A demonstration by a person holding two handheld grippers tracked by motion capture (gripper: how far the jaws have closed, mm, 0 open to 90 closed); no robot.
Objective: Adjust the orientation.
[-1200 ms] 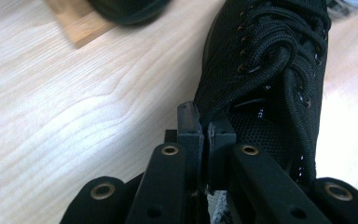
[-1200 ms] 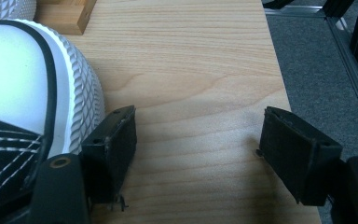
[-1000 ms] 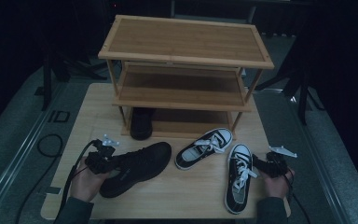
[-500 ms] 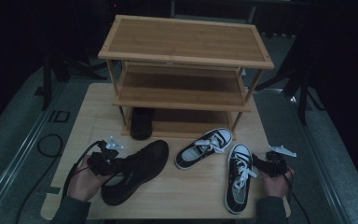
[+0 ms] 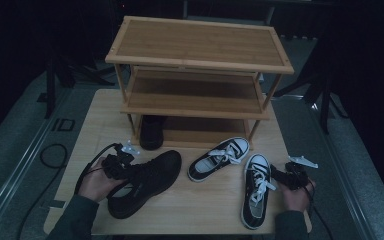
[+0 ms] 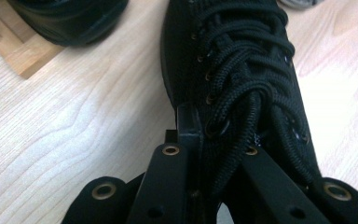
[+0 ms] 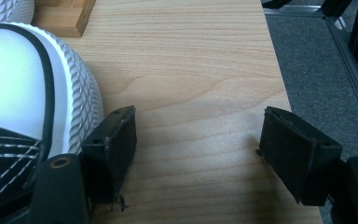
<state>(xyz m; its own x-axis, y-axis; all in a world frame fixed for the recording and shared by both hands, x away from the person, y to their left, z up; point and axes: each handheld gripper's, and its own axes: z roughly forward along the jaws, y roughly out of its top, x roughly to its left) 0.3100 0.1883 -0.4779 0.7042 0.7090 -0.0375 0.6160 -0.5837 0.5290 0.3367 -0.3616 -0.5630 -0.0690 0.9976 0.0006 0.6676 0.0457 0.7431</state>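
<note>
A black lace-up sneaker (image 5: 145, 182) lies on the wooden table's left half with its toe pointing toward the rack. My left gripper (image 5: 117, 165) has just been closing and is shut on the sneaker's (image 6: 242, 70) laced upper. One jaw presses its outer side and the other is buried under the laces, so my left gripper (image 6: 214, 135) is partly hidden. My right gripper (image 5: 285, 176) rests open on the table to the right of a black-and-white sneaker (image 5: 255, 187). In the right gripper view, nothing lies between my right gripper's (image 7: 198, 144) jaws. The sneaker's white toe cap (image 7: 23, 93) sits just outside the left jaw.
A three-tier bamboo shoe rack (image 5: 200, 65) stands at the table's back. A second black shoe (image 5: 151, 131) sits on its lowest shelf. Another black-and-white sneaker (image 5: 219, 157) lies angled in front of the rack. The table edge (image 7: 303, 107) runs close to my right gripper.
My left gripper has shifted a little to the right, further onto the black sneaker, whose heel has swung slightly. The right hand and both black-and-white sneakers have stayed put.
</note>
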